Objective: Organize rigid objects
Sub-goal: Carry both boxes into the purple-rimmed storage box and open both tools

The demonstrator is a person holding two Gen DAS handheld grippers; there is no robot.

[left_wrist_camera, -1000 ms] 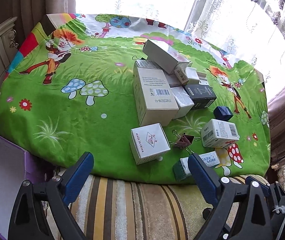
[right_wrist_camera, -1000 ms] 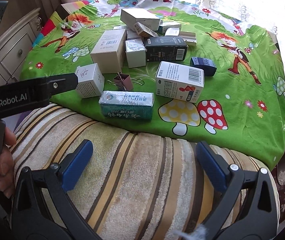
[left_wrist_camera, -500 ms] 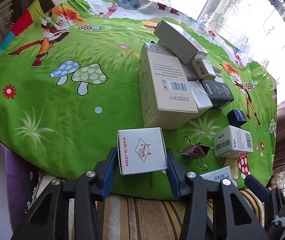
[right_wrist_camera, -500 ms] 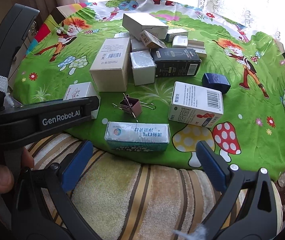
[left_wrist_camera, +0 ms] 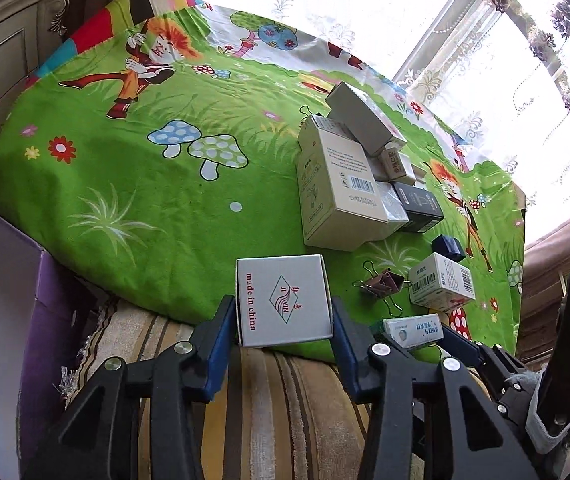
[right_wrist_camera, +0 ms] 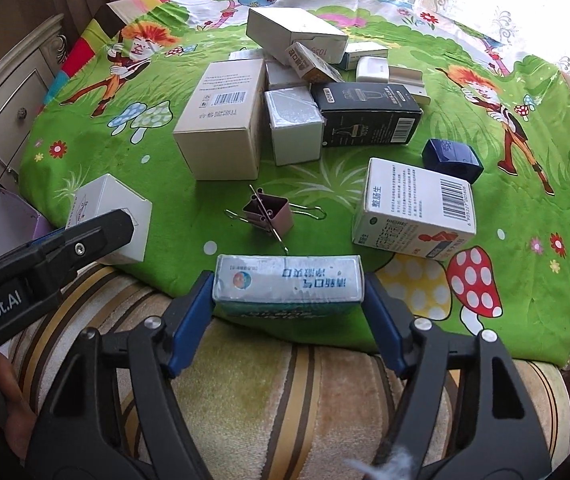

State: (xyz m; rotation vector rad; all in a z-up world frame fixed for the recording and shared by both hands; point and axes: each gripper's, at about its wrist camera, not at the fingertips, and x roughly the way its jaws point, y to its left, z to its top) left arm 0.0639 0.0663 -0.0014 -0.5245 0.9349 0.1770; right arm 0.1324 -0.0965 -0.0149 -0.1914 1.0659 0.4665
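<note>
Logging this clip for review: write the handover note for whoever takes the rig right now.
Left gripper: jaws shut on the white square "made in china" box at the near cloth edge.
Right gripper: jaws shut on the long teal-and-white box.
Done: both boxes gripped; nothing visibly sorted.
Left: the other boxes and the pink binder clip lie loose on the green cartoon cloth.

Matt cardboard white box (left_wrist_camera: pixel 283 302); glossy film-wrapped green box (right_wrist_camera: pixel 288 284); soft printed cloth (left_wrist_camera: pixel 157 184).
</note>
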